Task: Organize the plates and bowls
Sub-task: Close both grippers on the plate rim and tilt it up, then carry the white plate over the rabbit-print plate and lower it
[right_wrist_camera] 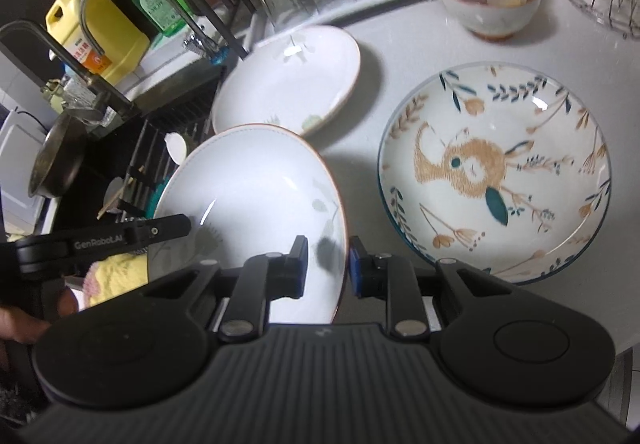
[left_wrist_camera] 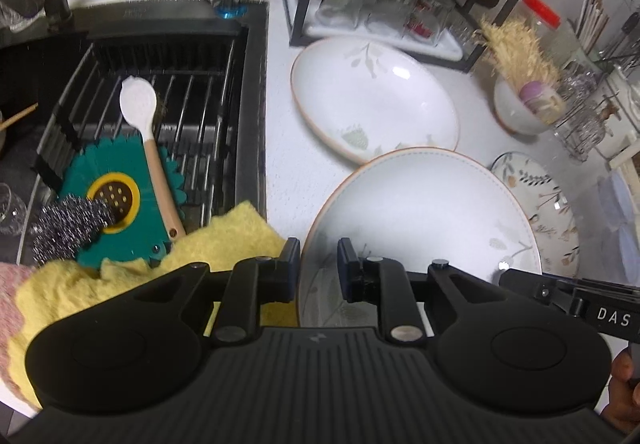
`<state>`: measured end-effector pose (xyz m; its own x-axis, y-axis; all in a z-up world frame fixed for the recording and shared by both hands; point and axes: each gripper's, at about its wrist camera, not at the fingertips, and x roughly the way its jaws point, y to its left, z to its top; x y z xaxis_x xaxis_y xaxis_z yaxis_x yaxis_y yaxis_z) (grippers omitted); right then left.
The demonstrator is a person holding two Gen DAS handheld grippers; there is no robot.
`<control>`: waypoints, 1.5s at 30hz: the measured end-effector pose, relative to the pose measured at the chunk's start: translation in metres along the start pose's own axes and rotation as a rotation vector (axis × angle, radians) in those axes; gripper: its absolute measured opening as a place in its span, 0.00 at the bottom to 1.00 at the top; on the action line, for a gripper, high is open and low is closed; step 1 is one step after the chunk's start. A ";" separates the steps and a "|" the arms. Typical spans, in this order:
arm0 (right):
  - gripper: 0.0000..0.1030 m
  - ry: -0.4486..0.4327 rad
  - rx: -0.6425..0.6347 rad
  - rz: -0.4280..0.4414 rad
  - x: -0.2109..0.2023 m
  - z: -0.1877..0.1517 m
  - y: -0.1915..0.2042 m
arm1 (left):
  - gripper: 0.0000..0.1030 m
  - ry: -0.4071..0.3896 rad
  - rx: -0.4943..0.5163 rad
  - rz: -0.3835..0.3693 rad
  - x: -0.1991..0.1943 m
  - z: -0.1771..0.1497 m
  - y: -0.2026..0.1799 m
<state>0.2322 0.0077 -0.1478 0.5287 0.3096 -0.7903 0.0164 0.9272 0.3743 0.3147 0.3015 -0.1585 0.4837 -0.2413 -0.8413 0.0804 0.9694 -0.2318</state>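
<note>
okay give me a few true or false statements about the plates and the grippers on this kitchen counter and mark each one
1. The left hand-held gripper and the right hand-held gripper are clamped on opposite rims of the same white plate. True.
2. The held plate lies flat on the counter. False: it is tilted, with one edge raised.
3. The plate with the floral deer pattern rests on the counter, ungripped. True.
4. A second white plate is stacked inside the patterned one. False: it sits on its own on the counter, farther back.
5. A white spoon lies on the rack in the sink. True.
6. The small bowl is empty. False: it holds an onion.
</note>
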 end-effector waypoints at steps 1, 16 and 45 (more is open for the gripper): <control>0.24 -0.006 0.001 -0.002 -0.005 0.002 0.003 | 0.23 -0.007 -0.004 -0.007 -0.006 0.003 0.000; 0.24 -0.127 0.049 -0.045 -0.076 0.029 0.032 | 0.23 -0.033 0.028 -0.118 -0.076 0.056 -0.021; 0.24 -0.181 0.133 -0.184 -0.084 0.043 -0.106 | 0.23 0.113 0.139 -0.133 0.023 0.056 -0.166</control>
<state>0.2222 -0.1259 -0.1000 0.6494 0.0849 -0.7557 0.2311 0.9247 0.3025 0.3617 0.1380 -0.1120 0.3604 -0.3634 -0.8591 0.2605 0.9236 -0.2814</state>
